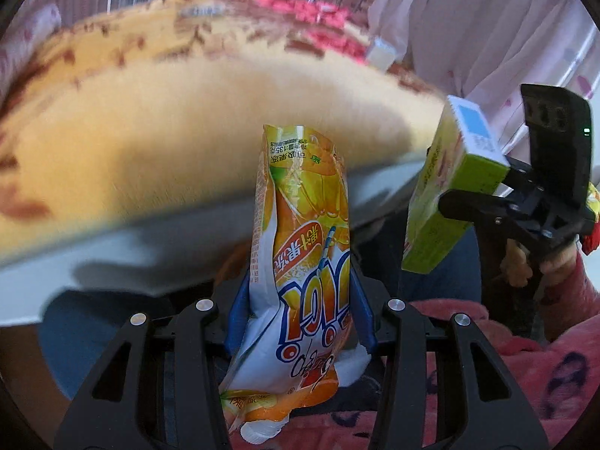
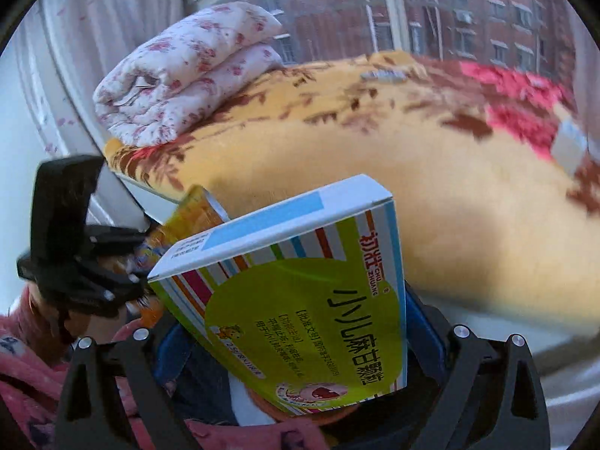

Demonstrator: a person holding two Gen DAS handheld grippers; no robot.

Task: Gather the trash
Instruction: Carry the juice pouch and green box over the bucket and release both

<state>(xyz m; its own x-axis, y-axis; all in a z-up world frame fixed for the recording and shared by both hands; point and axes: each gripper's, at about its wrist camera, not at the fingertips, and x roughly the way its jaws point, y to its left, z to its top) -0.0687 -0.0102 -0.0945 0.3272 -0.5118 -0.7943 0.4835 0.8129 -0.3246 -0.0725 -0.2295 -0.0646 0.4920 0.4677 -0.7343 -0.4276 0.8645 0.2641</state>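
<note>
Orange and yellow, shiny and crinkly: that was the juice pouch point(image 1: 300, 262) your left gripper point(image 1: 300, 322) was grasping. Its blue pads point(image 1: 240, 315) pressed on the pouch from both sides, low down, and the pouch stood up tall between them with its cap end hanging below. Behind it lay a bed with a fuzzy yellow blanket point(image 1: 187, 131) that had brown and red flowers on it. A folded white quilt point(image 2: 180, 75) with pink flowers sat on the bed's far left end, seen from your right wrist camera.

To the right, your right gripper point(image 1: 483, 202) was grasping a green medicine box point(image 2: 300, 307) with a blue and white top. The box was tilted in its jaws, and the blue pads sat against its two flat sides. Both things were up off the bed, close to each other but not touching. Your pink sleeve point(image 1: 525, 375) showed at the bottom right, and red brick buildings point(image 2: 468, 11) stood outside the window
</note>
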